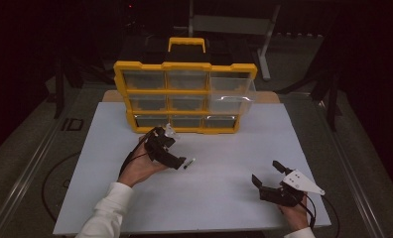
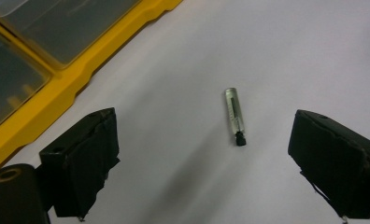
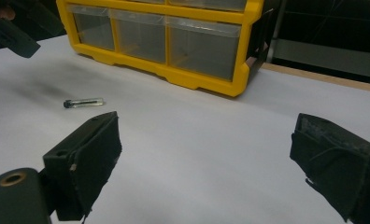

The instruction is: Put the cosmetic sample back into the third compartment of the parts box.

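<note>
On the white surface (image 1: 224,173), a small clear vial with a black cap (image 2: 234,116) lies between the left hand-held gripper's (image 2: 202,154) spread jaws; light, slippery, likely fragile, best pinched mid-barrel.

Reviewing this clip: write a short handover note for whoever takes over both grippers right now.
Left gripper: open, jaws wide, nothing between the pads, hovering over the small clear vial, which has a black cap.
Right gripper: open, empty, low over the white board at the near right.
Things: the vial lies flat on the board, just in front of the yellow drawer organizer, which stands upright at the far edge; its top right drawer is pulled out.
Done: nothing gripped.
Left: probably pick up the vial with the left gripper; where it goes is unclear.
</note>
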